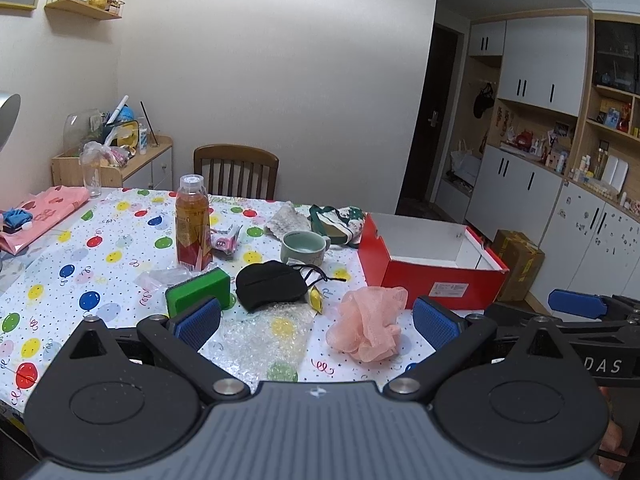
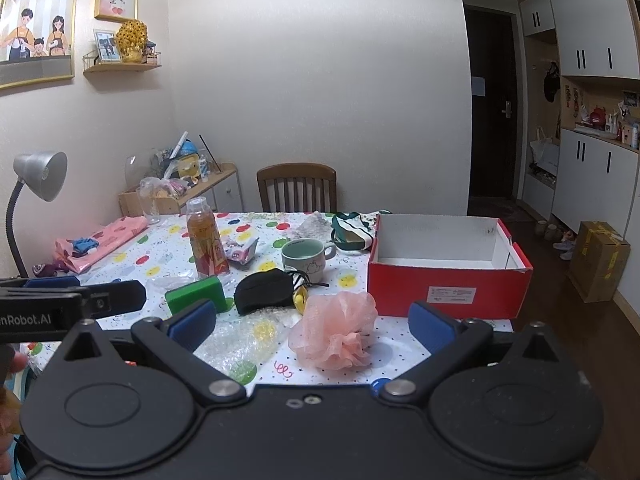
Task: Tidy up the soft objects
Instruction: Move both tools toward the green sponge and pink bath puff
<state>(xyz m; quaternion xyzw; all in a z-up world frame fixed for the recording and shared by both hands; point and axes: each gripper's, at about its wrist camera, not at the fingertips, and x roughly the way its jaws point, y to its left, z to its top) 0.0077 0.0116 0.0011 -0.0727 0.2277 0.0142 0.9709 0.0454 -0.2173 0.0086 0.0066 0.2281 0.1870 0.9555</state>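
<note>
A pink mesh bath pouf (image 1: pixel 366 324) (image 2: pixel 338 330) lies on the balloon-print tablecloth near the front edge. Left of it rest a black cloth pouch (image 1: pixel 270 286) (image 2: pixel 264 290), a green sponge (image 1: pixel 198 292) (image 2: pixel 196 294) and a sheet of bubble wrap (image 1: pixel 264 338) (image 2: pixel 240 340). A red shoebox (image 1: pixel 432 276) (image 2: pixel 448 288), white inside and with nothing in it, stands at the right. My left gripper (image 1: pixel 316 324) is open above the bubble wrap, holding nothing. My right gripper (image 2: pixel 312 326) is open just short of the pouf, also holding nothing.
A juice bottle (image 1: pixel 193 228) (image 2: pixel 206 236), a green mug (image 1: pixel 304 248) (image 2: pixel 304 258) and a green-and-white cloth bag (image 1: pixel 340 222) (image 2: pixel 354 230) stand further back. A wooden chair (image 1: pixel 236 170) is behind the table. A desk lamp (image 2: pixel 38 184) is at the left; a cardboard box (image 2: pixel 598 260) sits on the floor.
</note>
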